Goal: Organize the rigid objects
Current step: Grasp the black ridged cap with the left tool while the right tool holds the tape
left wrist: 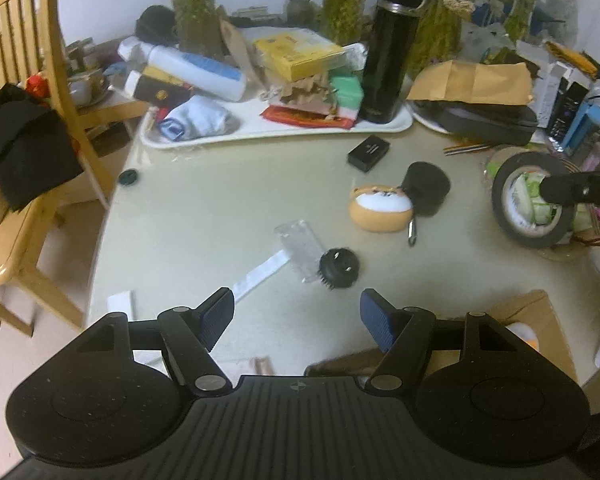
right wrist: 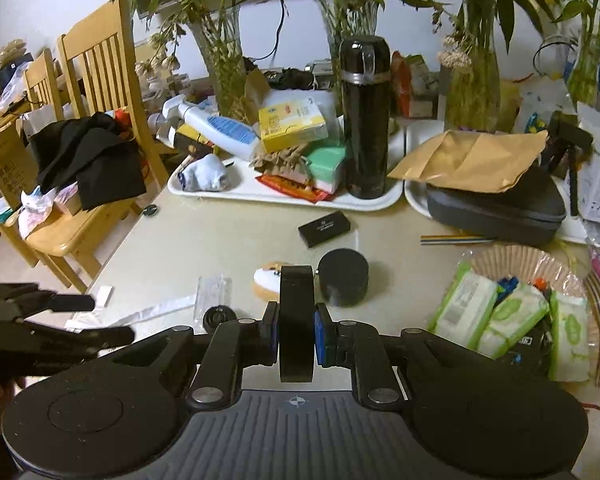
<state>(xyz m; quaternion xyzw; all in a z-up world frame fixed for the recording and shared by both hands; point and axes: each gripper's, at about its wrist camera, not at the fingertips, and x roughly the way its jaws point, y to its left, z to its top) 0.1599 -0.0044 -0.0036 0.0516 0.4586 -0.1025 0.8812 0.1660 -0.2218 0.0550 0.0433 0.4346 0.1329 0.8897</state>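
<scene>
Right now my right gripper (right wrist: 296, 334) has its jaws clamped on a black tape roll (right wrist: 296, 320), the blue pads pressing its two flat faces so the roll stands on edge between them, lifted off the surface (right wrist: 228, 240). From my left wrist view that same roll (left wrist: 534, 200) hangs over the right edge, above a paper-lined basket (right wrist: 532, 260) holding green wipe packets (right wrist: 472, 304).

My left gripper (left wrist: 296, 316) has its jaws standing well apart with nothing between them, held above the near edge of the surface. Just beyond the pads lies a small black bristled brush head (left wrist: 339, 268), touching a clear plastic case (left wrist: 300, 248) with a white paper strip (left wrist: 260, 276) running from it toward the near left.

Toward the middle sit an orange-and-white plush pouch (left wrist: 382, 208) and a black cylindrical container (left wrist: 426, 188), touching each other. A flat black box (left wrist: 369, 152) lies farther back, near the white tray (left wrist: 396, 122) along the far edge. On that tray's right end a tall black flask (left wrist: 392, 48) stands upright among boxes and a white bottle (left wrist: 196, 68). A small black cap (left wrist: 129, 177) rests near the left edge, beside a wooden chair (left wrist: 60, 80).
</scene>
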